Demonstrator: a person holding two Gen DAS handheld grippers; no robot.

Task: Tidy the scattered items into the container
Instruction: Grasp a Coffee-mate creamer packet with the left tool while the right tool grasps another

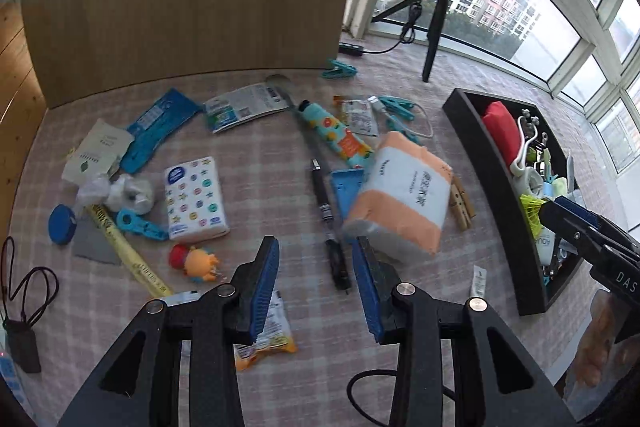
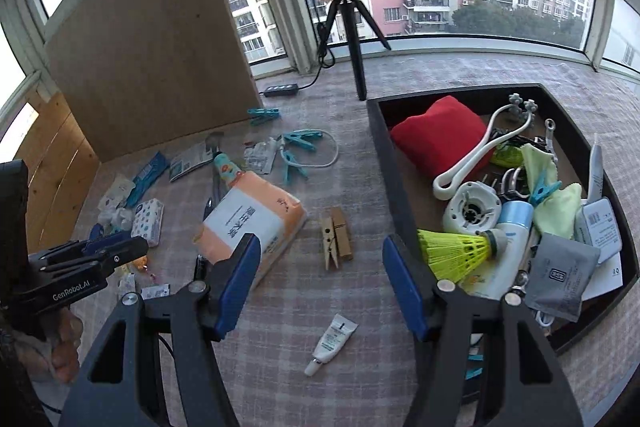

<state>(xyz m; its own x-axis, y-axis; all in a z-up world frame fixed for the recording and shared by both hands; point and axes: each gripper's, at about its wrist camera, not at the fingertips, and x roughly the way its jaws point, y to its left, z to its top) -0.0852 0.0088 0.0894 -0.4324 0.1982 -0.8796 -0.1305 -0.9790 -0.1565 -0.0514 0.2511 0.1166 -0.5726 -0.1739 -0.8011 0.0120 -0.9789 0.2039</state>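
Both my grippers are released, nothing between the jaws: left gripper, right gripper. The black container is already crowded. The orange tissue pack lies left of the container, wooden clothespins between them, small white tube nearer me. Risks: the bulky pack slips from a narrow pinch; dropping it in knocks the yellow shuttlecock out.

Two wooden clothespins, one shuttlecock, one container
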